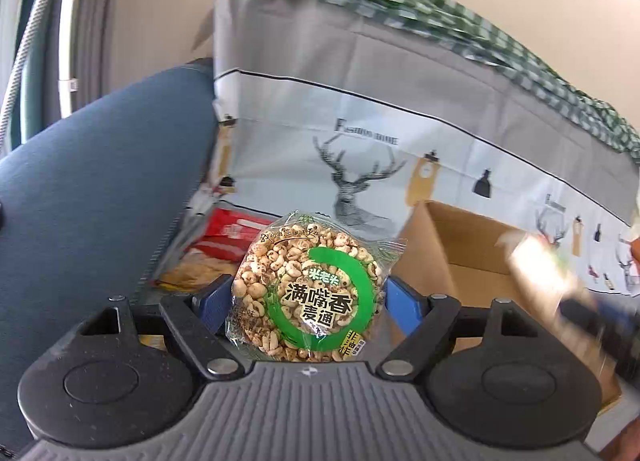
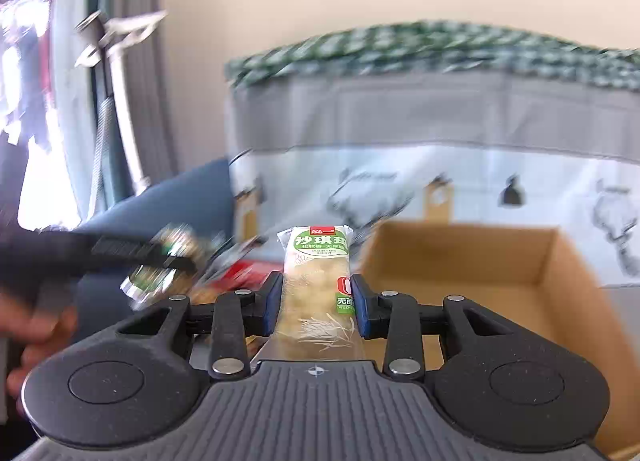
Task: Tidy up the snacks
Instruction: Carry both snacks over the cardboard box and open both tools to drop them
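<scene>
Gripping a round puffed-grain cake pack (image 1: 310, 293) across its width, the left gripper (image 1: 308, 305) stands with its blue pads (image 1: 402, 301) set wide and pressed against the wrapper's two edges. The right gripper (image 2: 316, 299) is clenched on a narrow bar pack (image 2: 318, 289), which stands upright between its jaws. Both snacks are held in the air, above and in front of an open cardboard box (image 2: 500, 261). A pile of other snacks, including a red packet (image 1: 236, 235), lies to the left of the box, beside a blue cushion (image 1: 100, 181).

Risks, judged from this position:
- The round pack is held only by its rim; the slick film may slip out sideways if the hand tilts.
- Excess squeeze may crush the puffed cake.
- The two grippers are near each other, so converging on the box may cause a collision.

The round pack has clear film with a green ring and bold dark print. The bar pack is pale, with a green label at its top.
</scene>
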